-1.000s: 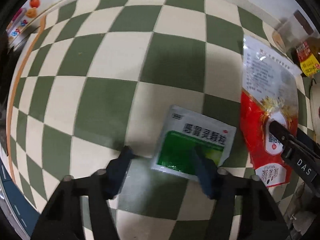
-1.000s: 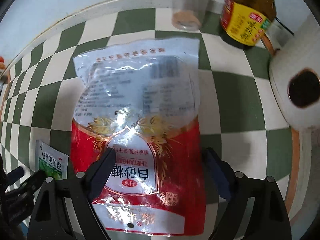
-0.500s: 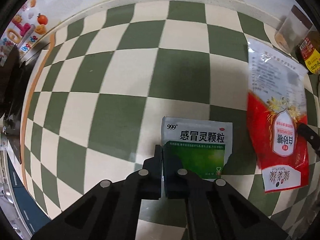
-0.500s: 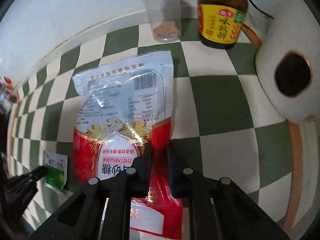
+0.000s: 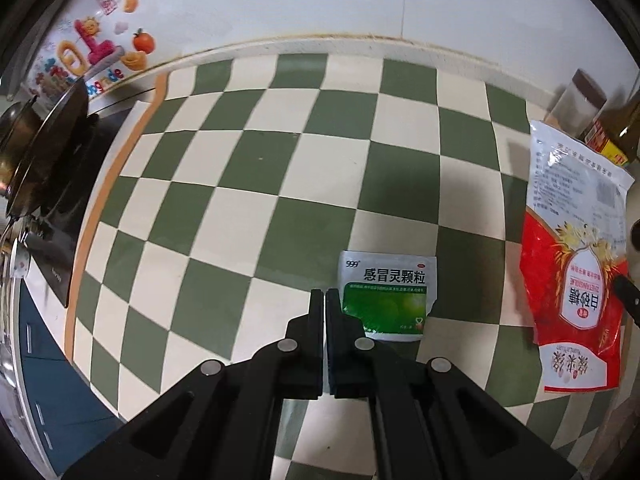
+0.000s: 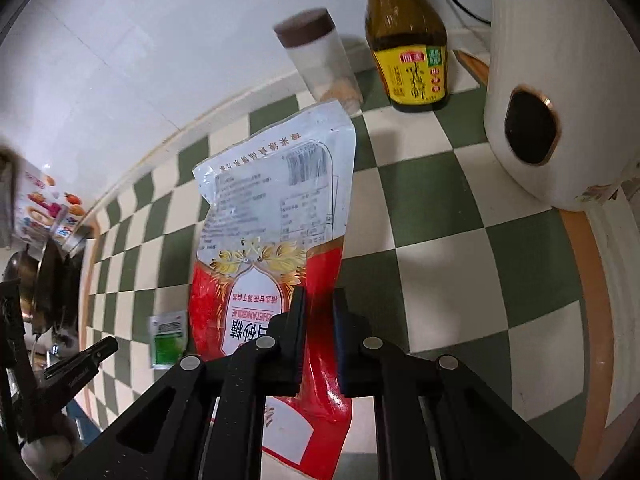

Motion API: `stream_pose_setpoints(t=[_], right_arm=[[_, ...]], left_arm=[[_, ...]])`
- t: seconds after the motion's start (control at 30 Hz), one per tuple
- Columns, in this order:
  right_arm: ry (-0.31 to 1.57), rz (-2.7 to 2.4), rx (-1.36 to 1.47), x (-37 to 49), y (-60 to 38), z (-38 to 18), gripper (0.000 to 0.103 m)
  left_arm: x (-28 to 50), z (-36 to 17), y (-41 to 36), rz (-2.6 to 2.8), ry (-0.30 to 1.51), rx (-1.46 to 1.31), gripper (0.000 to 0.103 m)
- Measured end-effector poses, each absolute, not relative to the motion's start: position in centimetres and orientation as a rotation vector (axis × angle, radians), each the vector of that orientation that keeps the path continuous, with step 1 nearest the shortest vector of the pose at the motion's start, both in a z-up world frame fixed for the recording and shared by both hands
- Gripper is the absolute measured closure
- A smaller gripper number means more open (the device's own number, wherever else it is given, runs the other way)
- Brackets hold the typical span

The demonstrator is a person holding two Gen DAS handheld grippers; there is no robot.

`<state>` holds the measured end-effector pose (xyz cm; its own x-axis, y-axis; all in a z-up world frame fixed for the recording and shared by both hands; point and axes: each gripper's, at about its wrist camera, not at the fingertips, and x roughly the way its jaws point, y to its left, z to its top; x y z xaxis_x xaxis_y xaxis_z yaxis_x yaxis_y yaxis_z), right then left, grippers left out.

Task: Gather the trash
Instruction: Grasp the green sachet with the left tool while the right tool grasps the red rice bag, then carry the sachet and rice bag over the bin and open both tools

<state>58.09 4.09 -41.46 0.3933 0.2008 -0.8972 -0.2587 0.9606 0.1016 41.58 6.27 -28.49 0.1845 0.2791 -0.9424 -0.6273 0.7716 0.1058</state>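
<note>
The right gripper (image 6: 318, 312) has its fingers pinching the red-and-clear bag (image 6: 276, 216) at one edge, so the long bag dangles over the checkered surface (image 6: 432, 216) and may slip out or brush the bottle (image 6: 410, 44). The left gripper (image 5: 323, 312) has its fingers pressed together on a corner of the green sachet (image 5: 386, 294), a thin hold that may let go.

A home kitchen is shown. A counter covered in a green-and-cream checked cloth (image 5: 280, 184) is set against a white wall, with a dark pan (image 5: 44, 140) on a hob at one end. A sauce bottle (image 6: 412, 52), a brown-lidded jar (image 6: 320, 60) and a white appliance (image 6: 560, 92) are stood at the other.
</note>
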Motion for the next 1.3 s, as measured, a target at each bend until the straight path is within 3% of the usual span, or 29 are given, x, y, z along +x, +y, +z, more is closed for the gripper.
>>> stream_pose_setpoints(t=[0.1, 0.27, 0.33, 0.4, 0.5, 0.63, 0.67, 0.7, 0.73, 0.8, 1.0, 1.3], right_arm=[[1.105, 0.309, -0.07, 57.1, 4.0, -40.1, 0.091], [1.101, 0.275, -0.095, 57.0, 3.0, -39.9, 0.091], [1.11, 0.256, -0.085, 57.3, 2.5, -40.3, 0.091], [1.114, 0.244, -0.087, 57.5, 2.1, -40.7, 0.091], [1.129, 0.235, -0.103, 57.8, 1.7, -41.6, 0.091], [1.155, 0.213, -0.122, 58.3, 1.0, -43.0, 0.091], [1.162, 0.207, -0.126, 58.5, 1.0, -43.4, 0.091], [1.169, 0.201, -0.127, 58.6, 0.9, -43.7, 0.091], [1.175, 0.194, -0.129, 58.8, 0.8, -44.2, 0.091], [1.185, 0.185, -0.134, 59.0, 0.6, -44.8, 0.091], [1.193, 0.185, -0.121, 58.7, 0.3, -45.1, 0.091], [1.15, 0.227, -0.088, 57.3, 0.4, -42.3, 0.091]], left_arm=[[41.3, -29.6, 7.6, 0.583, 1.247, -0.427, 0.098], [41.4, -35.8, 9.9, 0.505, 1.359, -0.622, 0.096], [41.5, -35.9, 10.1, 0.487, 1.302, -0.618, 0.074], [42.0, -36.6, 10.0, 0.461, 1.289, -0.649, 0.042], [43.4, -37.3, 9.2, 0.489, 1.304, -0.613, 0.032], [45.8, -38.1, 7.2, 0.561, 1.328, -0.456, 0.032], [46.1, -38.0, 7.0, 0.558, 1.31, -0.452, 0.044], [46.7, -37.9, 6.5, 0.559, 1.294, -0.442, 0.063], [47.2, -37.8, 6.1, 0.566, 1.297, -0.42, 0.07], [48.3, -37.9, 5.4, 0.565, 1.309, -0.379, 0.098], [49.1, -36.4, 4.5, 0.58, 1.283, -0.32, 0.102], [44.2, -27.1, 4.9, 0.608, 1.132, -0.294, 0.102]])
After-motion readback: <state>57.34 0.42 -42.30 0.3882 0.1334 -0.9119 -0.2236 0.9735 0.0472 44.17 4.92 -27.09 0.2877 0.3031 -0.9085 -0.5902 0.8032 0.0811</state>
